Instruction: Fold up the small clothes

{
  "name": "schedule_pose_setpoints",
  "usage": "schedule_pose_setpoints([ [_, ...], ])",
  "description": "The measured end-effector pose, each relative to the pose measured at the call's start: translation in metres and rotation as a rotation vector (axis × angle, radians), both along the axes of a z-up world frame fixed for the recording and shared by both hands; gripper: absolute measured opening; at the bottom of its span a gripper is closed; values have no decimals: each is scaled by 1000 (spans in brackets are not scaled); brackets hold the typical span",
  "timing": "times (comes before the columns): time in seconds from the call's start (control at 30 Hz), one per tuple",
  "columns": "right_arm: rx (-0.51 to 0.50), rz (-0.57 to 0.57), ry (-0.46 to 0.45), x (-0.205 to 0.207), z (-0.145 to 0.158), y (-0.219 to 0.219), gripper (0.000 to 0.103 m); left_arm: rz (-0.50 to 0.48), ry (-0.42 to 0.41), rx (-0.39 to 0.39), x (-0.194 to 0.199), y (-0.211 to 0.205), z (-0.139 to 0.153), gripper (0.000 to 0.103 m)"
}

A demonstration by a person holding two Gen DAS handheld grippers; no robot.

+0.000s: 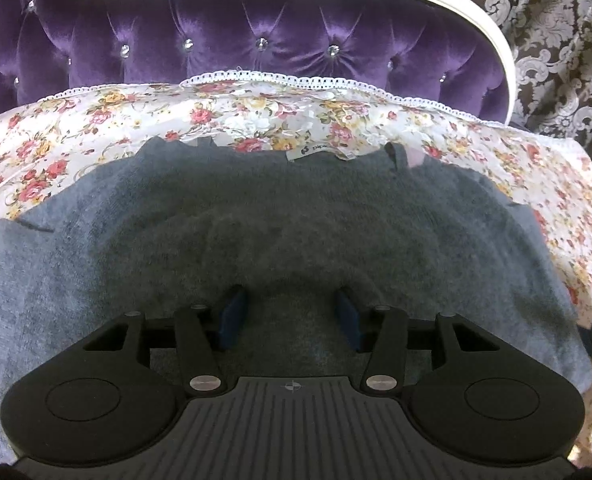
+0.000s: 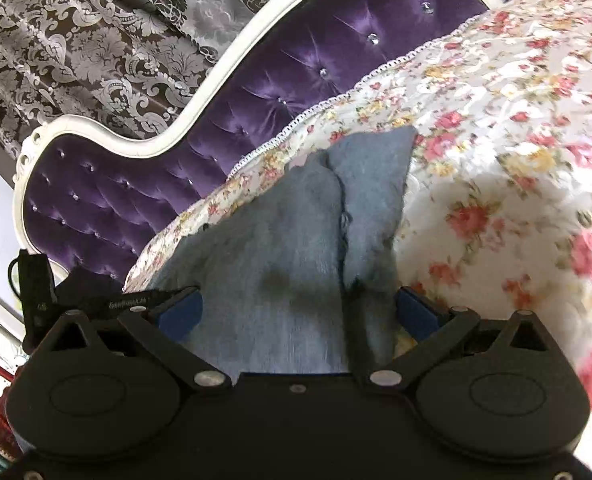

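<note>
Grey knit garment lies spread flat on the floral bedspread, long axis running parallel to the lace-trimmed edge beside the purple tufted headboard. A white label shows at the garment's far edge, toward the headboard.

Left gripper: angled down over the middle of the garment's near half, jaws parted, cloth visible below and between the blue pads. No fold pinched between them; whether the tips touch the knit, I cannot tell.

Right gripper: jaws wide apart, over one end of the garment. A sleeve or side flap lies folded in here, its seam running away from the tongs toward the headboard.

Judgement: the right gripper is nearer the garment's end. The next fold would carry that end along the long axis, across toward the left gripper.
</note>
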State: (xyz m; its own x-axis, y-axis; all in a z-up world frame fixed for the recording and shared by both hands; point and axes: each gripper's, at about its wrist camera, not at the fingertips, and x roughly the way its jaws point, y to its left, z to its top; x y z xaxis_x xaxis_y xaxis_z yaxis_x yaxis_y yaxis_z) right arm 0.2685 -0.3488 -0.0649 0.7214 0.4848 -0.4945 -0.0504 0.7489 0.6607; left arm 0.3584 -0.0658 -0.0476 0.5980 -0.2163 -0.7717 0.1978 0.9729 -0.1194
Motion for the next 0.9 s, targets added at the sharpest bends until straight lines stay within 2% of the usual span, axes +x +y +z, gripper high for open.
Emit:
schedule_pose_setpoints([
  [0.27,57,39,-2,28,-1,0,103,1,-4,-3,0,1,0,48],
  [0.47,104,59,32,49,0,3,103,-11,-8,9,-1,-1,1,48],
  [0.67,91,88,39,49,2,5,103,23,5,-57,12,6,11,48],
  [0.8,99,101,41,46,2,3,102,69,-9,-46,23,2,7,48],
  [0.9,100,103,44,46,3,3,101,63,-20,-9,25,-5,2,49],
])
